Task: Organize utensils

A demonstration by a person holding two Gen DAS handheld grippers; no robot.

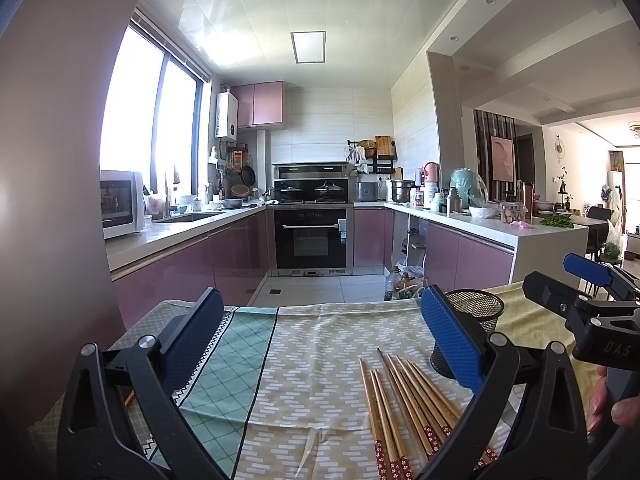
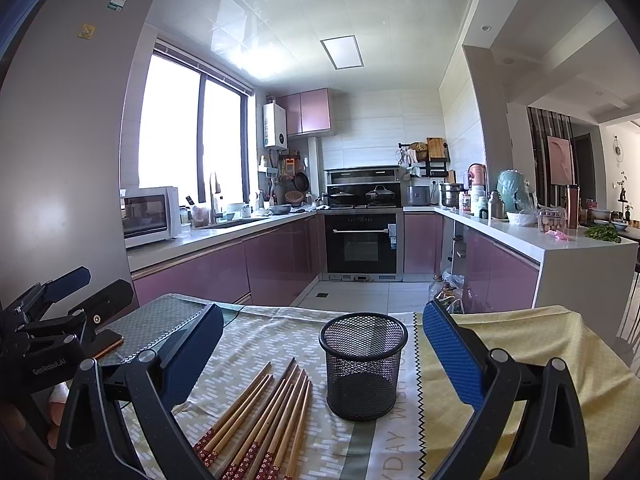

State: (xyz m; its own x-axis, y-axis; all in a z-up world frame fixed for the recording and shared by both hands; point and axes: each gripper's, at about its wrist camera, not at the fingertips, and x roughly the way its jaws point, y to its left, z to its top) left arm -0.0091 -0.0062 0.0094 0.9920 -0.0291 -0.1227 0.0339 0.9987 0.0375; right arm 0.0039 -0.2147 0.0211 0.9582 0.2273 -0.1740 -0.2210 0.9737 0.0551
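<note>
Clearly, from the left wrist the spread left tool (image 1: 320, 344) hangs over wooden chopsticks (image 1: 404, 404) beside the mesh cup (image 1: 476, 312), while from the right wrist the spread right tool (image 2: 320, 356) frames that cup; pinch one pair near its middle.

Cloth-covered table (image 2: 540, 360): chopsticks (image 2: 264, 416) beside mesh cup (image 2: 362, 368).

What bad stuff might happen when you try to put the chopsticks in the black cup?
1. The chopsticks lie packed side by side, so the open right gripper may catch several or scatter them.
2. The mesh cup stands empty and looks light, so a bump might tip it.
3. The tablecloth is wrinkled and could slide, shifting everything.
</note>
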